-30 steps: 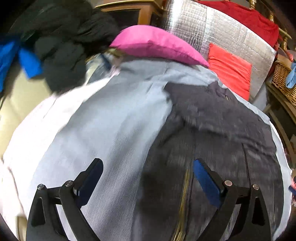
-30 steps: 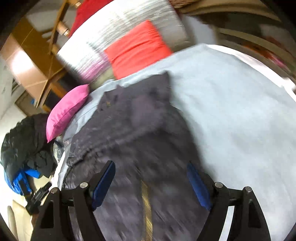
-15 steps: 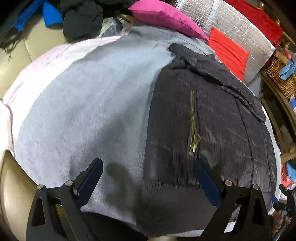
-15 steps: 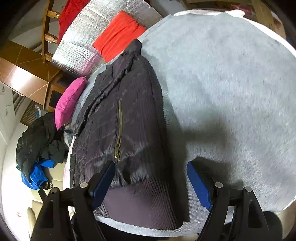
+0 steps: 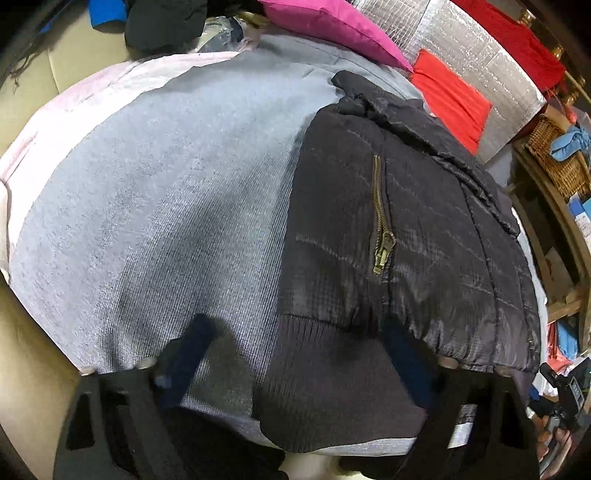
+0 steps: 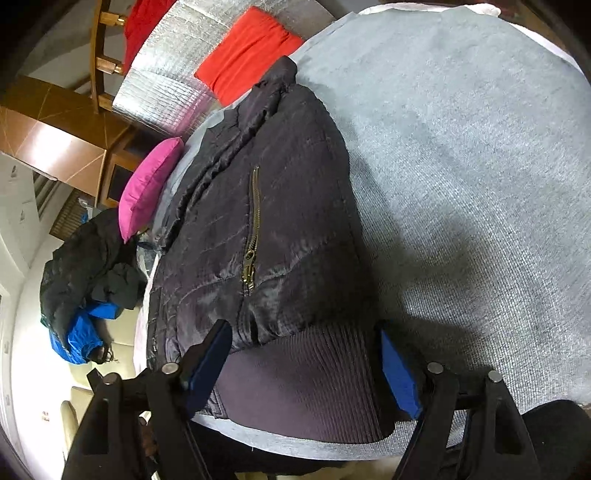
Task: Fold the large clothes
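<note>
A dark quilted jacket point(image 5: 406, 229) with a brass zipper point(image 5: 380, 229) and a ribbed hem point(image 5: 332, 369) lies folded lengthwise on a grey sheet point(image 5: 166, 203). It also shows in the right wrist view point(image 6: 273, 229). My left gripper point(image 5: 295, 354) is open and empty, its jaws straddling the left part of the hem near the bed's front edge. My right gripper point(image 6: 303, 365) is open and empty, its jaws either side of the ribbed hem point(image 6: 295, 384). I cannot tell whether the fingers touch the fabric.
A pink cushion point(image 5: 332, 26), a red cushion point(image 5: 450, 96) and a silver foil panel point(image 5: 480, 48) lie at the far end. A pile of dark and blue clothes point(image 6: 85, 280) sits on a cream seat. A wicker basket point(image 5: 557, 158) stands at right.
Both grippers have pulled back from over the jacket's middle to its ribbed hem at the bed's front edge. Both stay open. The jacket lies still.
</note>
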The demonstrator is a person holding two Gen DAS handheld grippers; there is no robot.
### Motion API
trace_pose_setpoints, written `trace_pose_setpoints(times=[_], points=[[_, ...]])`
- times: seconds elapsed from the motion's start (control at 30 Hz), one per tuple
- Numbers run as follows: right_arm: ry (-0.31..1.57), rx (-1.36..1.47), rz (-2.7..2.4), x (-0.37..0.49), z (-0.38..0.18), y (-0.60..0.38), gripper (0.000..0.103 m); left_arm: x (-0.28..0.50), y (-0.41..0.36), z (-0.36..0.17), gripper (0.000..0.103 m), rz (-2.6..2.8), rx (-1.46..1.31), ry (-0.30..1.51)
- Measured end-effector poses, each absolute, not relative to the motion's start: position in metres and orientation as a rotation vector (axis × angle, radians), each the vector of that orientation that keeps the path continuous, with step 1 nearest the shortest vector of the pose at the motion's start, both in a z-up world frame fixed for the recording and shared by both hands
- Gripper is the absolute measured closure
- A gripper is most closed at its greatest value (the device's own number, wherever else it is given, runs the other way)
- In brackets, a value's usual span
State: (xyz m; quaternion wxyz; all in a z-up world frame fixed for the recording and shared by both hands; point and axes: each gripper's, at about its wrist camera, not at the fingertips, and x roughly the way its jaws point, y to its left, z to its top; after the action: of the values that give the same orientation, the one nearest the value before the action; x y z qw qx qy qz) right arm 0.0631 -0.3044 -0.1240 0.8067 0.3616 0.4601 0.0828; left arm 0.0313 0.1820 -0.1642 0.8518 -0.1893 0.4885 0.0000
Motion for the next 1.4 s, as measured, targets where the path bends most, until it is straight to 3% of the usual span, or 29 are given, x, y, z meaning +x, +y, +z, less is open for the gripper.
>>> trace_pose_setpoints(times=[0.13, 0.4, 0.43, 0.47, 0.5, 0.63, 0.7, 0.73, 0.77, 0.8, 0.87, 1.03, 1.4], points=[[1.018, 0.719, 0.133, 0.061, -0.125, -0.303, 0.063, 0.031, 0.172, -0.162, 0.04, -0.003, -0.329, 1.031], [1.033, 0.667, 0.111, 0.06, -0.124, -0.303, 0.063, 0.027, 0.163, -0.161, 0.041, 0.036, -0.263, 1.02], [1.033, 0.678, 0.106, 0.06, -0.124, -0.304, 0.059, 0.026, 0.164, -0.161, 0.04, 0.036, -0.264, 1.021], [1.03, 0.682, 0.108, 0.06, -0.124, -0.305, 0.046, 0.025, 0.164, -0.161, 0.04, 0.037, -0.265, 1.019], [1.016, 0.69, 0.127, 0.06, -0.122, -0.304, 0.041, 0.025, 0.165, -0.161, 0.039, 0.039, -0.261, 1.017], [1.026, 0.591, 0.114, 0.063, -0.117, -0.288, 0.037, 0.025, 0.163, -0.162, 0.039, 0.043, -0.248, 1.011], [1.034, 0.55, 0.094, 0.064, -0.116, -0.282, 0.048, 0.025, 0.163, -0.162, 0.039, 0.042, -0.247, 1.011], [1.046, 0.525, 0.08, 0.065, -0.116, -0.28, 0.063, 0.026, 0.163, -0.162, 0.039, 0.042, -0.248, 1.011], [1.053, 0.512, 0.073, 0.065, -0.117, -0.281, 0.073, 0.026, 0.161, -0.162, 0.04, 0.039, -0.247, 1.012], [1.058, 0.525, 0.076, 0.065, -0.118, -0.284, 0.076, 0.026, 0.16, -0.162, 0.044, 0.035, -0.244, 1.012], [1.065, 0.533, 0.083, 0.065, -0.118, -0.287, 0.085, 0.027, 0.156, -0.162, 0.061, 0.002, -0.245, 1.017], [1.067, 0.527, 0.092, 0.066, -0.114, -0.284, 0.088, 0.023, 0.149, -0.157, 0.089, 0.003, -0.185, 1.014], [1.06, 0.558, 0.146, 0.05, -0.105, -0.292, 0.089, 0.001, 0.161, -0.141, 0.094, -0.038, -0.221, 1.004]])
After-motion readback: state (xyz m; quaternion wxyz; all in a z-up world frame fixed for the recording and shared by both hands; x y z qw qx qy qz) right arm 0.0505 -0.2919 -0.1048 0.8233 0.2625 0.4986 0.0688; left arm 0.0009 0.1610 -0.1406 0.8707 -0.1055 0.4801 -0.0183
